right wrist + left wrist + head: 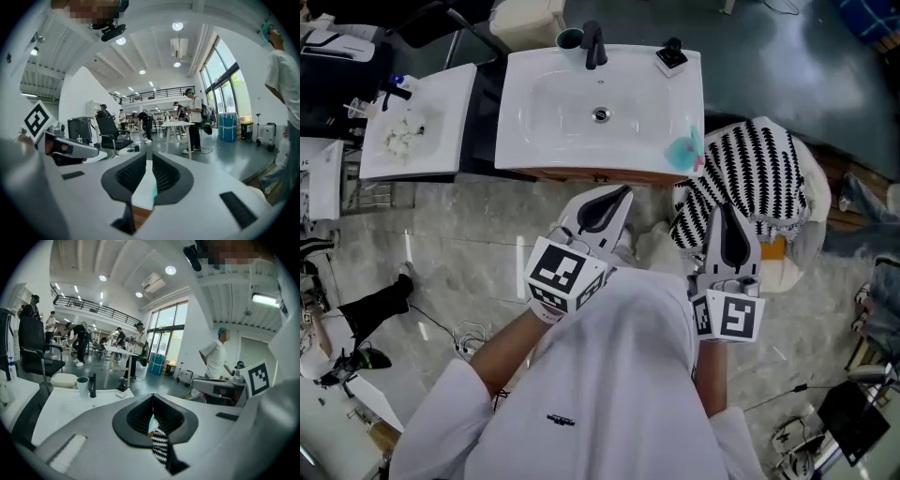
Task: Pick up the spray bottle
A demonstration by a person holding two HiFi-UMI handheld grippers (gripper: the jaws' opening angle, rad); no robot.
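Glossy white sink [546, 141], rounded rim, lies ahead; zigzag cloth [750, 178] crowds its right corner. Left gripper [625, 191] and right gripper [724, 209] have jaws together, empty.

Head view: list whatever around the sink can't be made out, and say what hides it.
1. Teal object at the sink's right edge: blurred in the head view, so it may or may not be the spray bottle.
2. Small blue-topped item on the left counter: too small to identify.
3. Whatever lies under the patterned cloth: covered by it.
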